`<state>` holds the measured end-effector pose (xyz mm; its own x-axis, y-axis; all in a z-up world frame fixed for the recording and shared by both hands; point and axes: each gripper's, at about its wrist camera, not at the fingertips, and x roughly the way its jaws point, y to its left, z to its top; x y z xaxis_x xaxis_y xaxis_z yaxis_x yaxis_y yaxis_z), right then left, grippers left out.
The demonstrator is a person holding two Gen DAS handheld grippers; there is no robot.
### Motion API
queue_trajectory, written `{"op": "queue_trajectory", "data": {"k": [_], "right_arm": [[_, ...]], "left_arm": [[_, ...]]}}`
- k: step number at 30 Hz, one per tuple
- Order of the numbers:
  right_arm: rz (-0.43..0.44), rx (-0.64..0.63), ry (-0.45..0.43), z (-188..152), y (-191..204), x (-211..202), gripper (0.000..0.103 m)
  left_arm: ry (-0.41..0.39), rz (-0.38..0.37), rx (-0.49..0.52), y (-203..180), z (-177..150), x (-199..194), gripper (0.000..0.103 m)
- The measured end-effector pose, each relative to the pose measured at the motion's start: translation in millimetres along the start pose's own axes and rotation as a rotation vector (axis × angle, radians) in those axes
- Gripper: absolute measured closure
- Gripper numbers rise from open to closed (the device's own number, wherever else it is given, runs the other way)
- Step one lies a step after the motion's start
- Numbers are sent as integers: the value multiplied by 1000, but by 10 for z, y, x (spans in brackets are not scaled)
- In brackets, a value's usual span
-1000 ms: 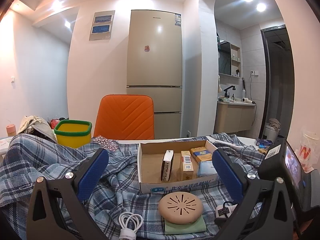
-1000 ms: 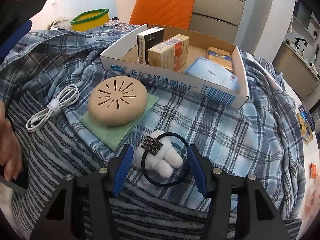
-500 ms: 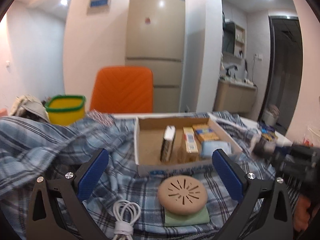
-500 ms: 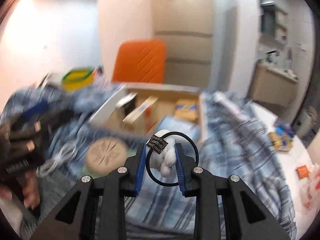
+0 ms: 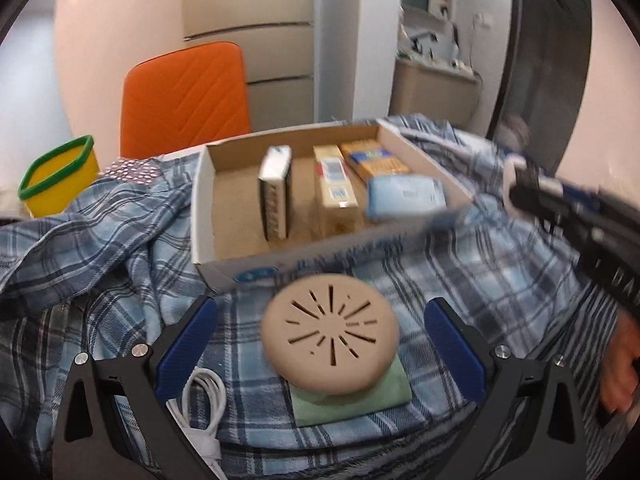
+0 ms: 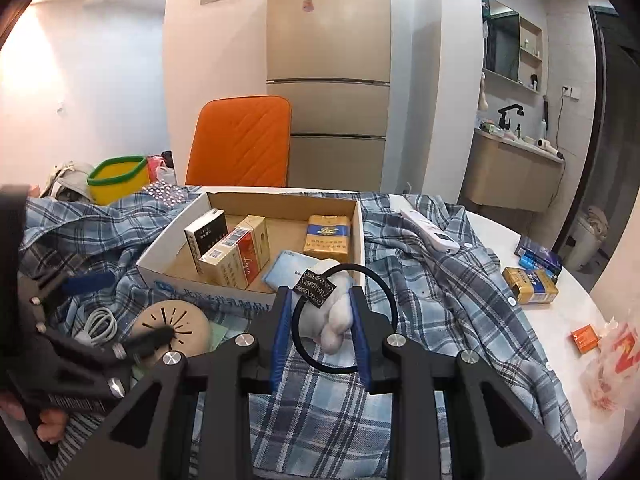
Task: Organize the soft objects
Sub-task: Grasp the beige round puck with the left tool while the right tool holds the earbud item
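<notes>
- Two hand-held grippers are at work above a surface point(image 6: 568, 312) draped with a blue plaid shirt point(image 6: 436, 280).
- Right hand-held gripper point(image 6: 320, 334) is pinching a small white plush toy point(image 6: 336, 316) between its blue pads; a black elastic loop point(image 6: 384, 292) and a dark tag point(image 6: 314, 291) hang on the toy, which is lifted clear of the shirt, just in front of the near wall of the cardboard box point(image 6: 172, 280).
- Left hand-held gripper point(image 5: 320, 344) has its jaws spread wide, nothing pressed between them; it points down at a round beige disc point(image 5: 330, 340) with radiating slits.
- That disc rests on a folded green cloth point(image 5: 360, 402), just in front of the cardboard box.
- A coiled white cable point(image 5: 204, 400) lies beside the left finger of that gripper.
- Inside the box stand several cigarette packs point(image 6: 236, 254), with a pale blue tissue pack point(image 5: 404, 196) at the right end.
- Behind the surface: an orange chair point(image 6: 244, 140), a yellow bin point(image 6: 118, 178) with a green rim, and a beige fridge point(image 6: 328, 60).
- A person's hand point(image 5: 620, 372) shows at the right edge of the left wrist view.
</notes>
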<state>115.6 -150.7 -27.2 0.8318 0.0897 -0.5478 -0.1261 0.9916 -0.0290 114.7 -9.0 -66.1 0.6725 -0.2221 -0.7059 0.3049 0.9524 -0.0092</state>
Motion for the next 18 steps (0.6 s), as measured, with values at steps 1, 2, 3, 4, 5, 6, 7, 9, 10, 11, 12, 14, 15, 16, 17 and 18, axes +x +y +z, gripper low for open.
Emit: {"op": "queue_trajectory", "data": {"k": [1,2,3,4,5,6,7,9,10,11,12,14,15,16,17,18], "right_arm": [[4,4,2,-6,-9,6,73],[5,9,9,-11,-17,20,73],[4,12,15,-20,-25,34,73],[5,17,21,-22,-34,47,73],[9,20,25,-20,-39,55,73],[12,22,28,-18,-45,62,73],[12,22,32,-19,-45,69,73],[13,17,38,-20,-37,79,73],[16,12,38,-22,-28,78,73],[16,8,36,-23,-19,74,73],[14,5,33,-24,-13,69,73],[14,3,32,-26,-11,66,73],[14,3,33,-25,-11,68,73],[14,3,35,-25,-11,71,73],[13,3,41,-27,-10,79,73],[15,3,47,-28,-10,89,73]], "left_arm": [[10,3,7,-21,-7,15,0],[20,4,4,-14,-8,32,1],[32,1,-3,1,-10,55,1],[47,-6,-12,27,-6,80,3],[64,-10,-16,35,-8,105,5],[84,-11,-16,36,-8,138,7],[106,-12,-11,27,-14,171,8],[126,-17,2,-3,-15,214,9],[129,-17,5,-10,-16,219,9],[131,-17,4,-6,-11,225,9],[134,-16,0,3,-9,226,10],[138,-12,-2,12,-6,231,14],[131,-10,2,4,-9,218,15],[126,-9,4,0,-6,205,15],[128,-8,5,0,-2,215,16],[135,-9,5,1,-3,224,18]]}}
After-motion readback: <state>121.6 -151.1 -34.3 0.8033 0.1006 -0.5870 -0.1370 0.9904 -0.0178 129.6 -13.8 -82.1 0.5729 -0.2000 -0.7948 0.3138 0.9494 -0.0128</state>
